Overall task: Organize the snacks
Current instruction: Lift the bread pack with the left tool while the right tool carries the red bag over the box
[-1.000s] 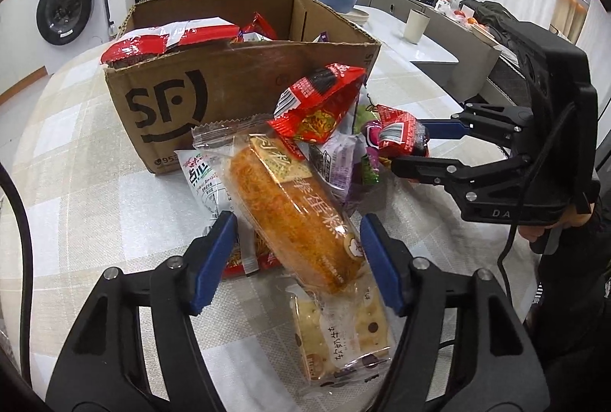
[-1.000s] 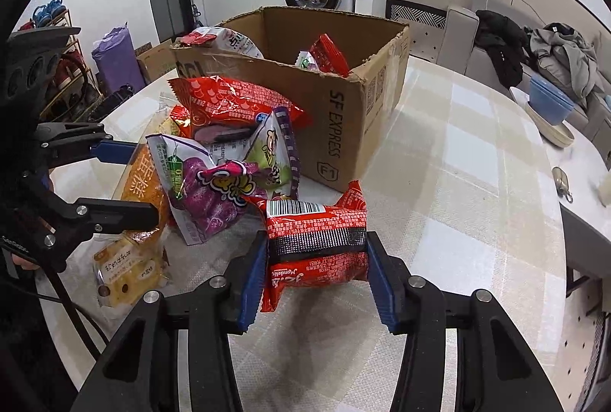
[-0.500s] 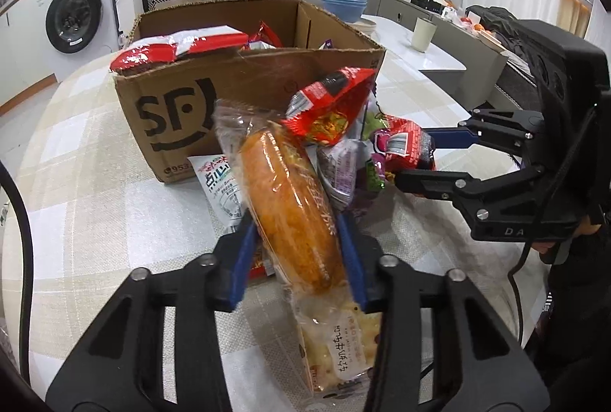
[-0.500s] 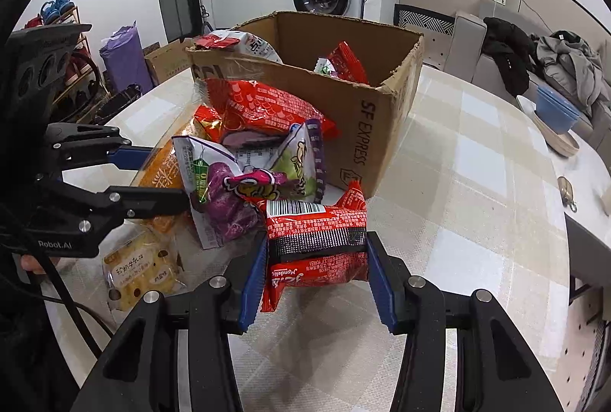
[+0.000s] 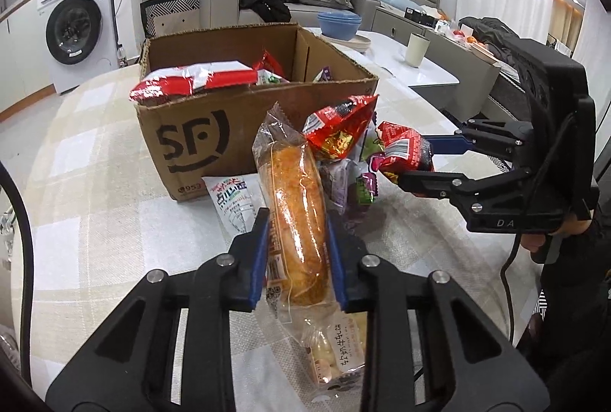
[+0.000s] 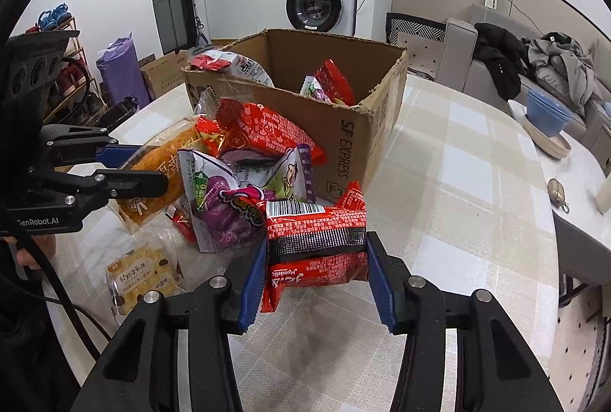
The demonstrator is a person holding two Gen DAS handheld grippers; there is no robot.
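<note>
Surface: checked tablecloth [image 6: 450, 183], cardboard box [image 5: 214, 129] at the far side.
Bread loaf [image 5: 298, 206]: soft, light, crushable in slippery film; my left gripper [image 5: 298, 255] is closed across its middle.
Red packet [image 6: 317, 244]: crinkly, light; my right gripper [image 6: 317, 282] pinches its sides, near the box's right corner.

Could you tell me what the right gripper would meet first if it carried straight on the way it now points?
Probably the purple snack bag just ahead of the red packet held by the right gripper, then the cardboard box; depth is uncertain.
</note>
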